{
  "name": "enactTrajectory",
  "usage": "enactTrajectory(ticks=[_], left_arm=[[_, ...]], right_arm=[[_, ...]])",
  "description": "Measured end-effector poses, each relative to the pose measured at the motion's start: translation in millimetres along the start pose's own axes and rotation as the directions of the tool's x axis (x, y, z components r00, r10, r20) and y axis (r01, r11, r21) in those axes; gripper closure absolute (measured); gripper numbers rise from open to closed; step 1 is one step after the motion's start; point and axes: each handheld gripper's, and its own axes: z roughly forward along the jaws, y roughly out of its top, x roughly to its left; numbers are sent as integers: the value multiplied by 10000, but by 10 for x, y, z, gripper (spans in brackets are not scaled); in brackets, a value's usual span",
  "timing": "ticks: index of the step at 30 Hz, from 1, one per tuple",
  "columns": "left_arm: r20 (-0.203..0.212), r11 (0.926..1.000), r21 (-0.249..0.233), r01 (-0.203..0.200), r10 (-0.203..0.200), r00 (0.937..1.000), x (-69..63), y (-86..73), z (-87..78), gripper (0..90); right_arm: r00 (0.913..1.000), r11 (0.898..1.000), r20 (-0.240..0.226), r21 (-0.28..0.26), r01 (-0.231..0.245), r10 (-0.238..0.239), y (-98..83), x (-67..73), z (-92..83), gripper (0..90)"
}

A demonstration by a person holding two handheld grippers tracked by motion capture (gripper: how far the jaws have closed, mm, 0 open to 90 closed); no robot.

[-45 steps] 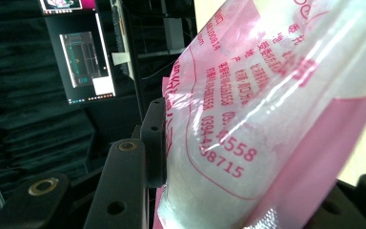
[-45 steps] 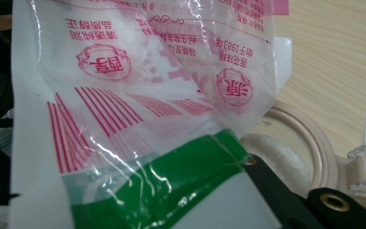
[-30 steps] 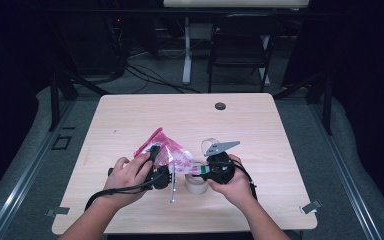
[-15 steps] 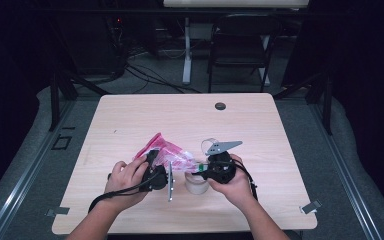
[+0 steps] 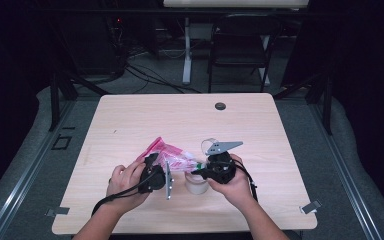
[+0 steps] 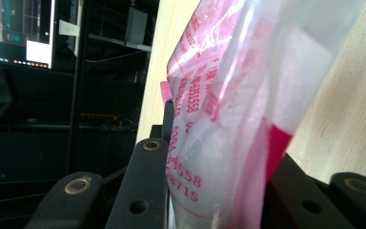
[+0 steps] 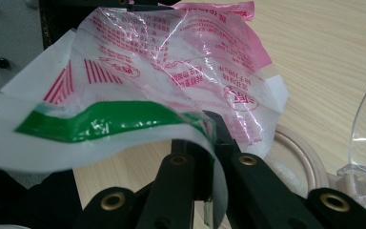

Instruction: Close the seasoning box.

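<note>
Dark curtains and a folding chair (image 5: 240, 50) back the pale wooden table (image 5: 130, 125) I work at from above. Between my hands lies the pink-printed bag (image 5: 172, 157), with a small round tub (image 5: 196, 184) just beneath it. Through the left gripper view, my left gripper (image 6: 214, 191) has just been closing and clamps the bag (image 6: 228, 119); digits "558" and "8715" are readable. Through the right gripper view, my right gripper (image 7: 205, 157) is clenched on the bag's green-striped edge (image 7: 100, 119), and the tub's rim (image 7: 300, 152) sits behind.

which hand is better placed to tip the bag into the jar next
Likely the left: its tool grips the bag at its far end and could lift it, while the right tool pinches the green-striped edge over the jar.
</note>
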Motion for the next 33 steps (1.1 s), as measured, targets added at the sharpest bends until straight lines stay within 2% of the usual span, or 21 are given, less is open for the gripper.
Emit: enactTrajectory(ticks=[14, 16, 20, 22, 23, 27, 29, 33], left_arm=[[506, 9958, -237, 885, -872, 9949, -53, -65, 48, 792], [673, 9929, -336, 1137, -1113, 9915, -61, -79, 58, 793], [819, 9904, -378, 1331, -1297, 9882, -82, -94, 74, 794], [926, 9878, -395, 1508, -1466, 9848, -93, -110, 87, 795], [1021, 9840, -490, 1712, -1655, 9809, -103, -118, 98, 795], [1124, 9818, -491, 1834, -1770, 9778, -116, -145, 110, 796], [1143, 9828, -399, 1806, -1751, 9779, -120, -157, 112, 796], [1342, 9750, -506, 2165, -2082, 9688, -147, -191, 135, 796]], right_arm=[[9999, 9999, 14, 28, 109, -109, 2, 13, 18, 900], [10000, 10000, 9, -39, 91, -91, 2, 12, 14, 900], [10000, 9998, 19, -175, 33, -33, 5, 9, 1, 881], [10000, 9998, -12, -219, 22, -23, 5, 6, 0, 863], [10000, 9998, -35, -200, 31, -32, 7, 4, -3, 854], [10000, 9995, -54, -312, 27, -28, 12, 12, -4, 819], [10000, 9994, -54, -353, -6, 4, 14, 18, -4, 797], [10000, 9988, -8, -499, 6, -6, 17, 22, 1, 703]])
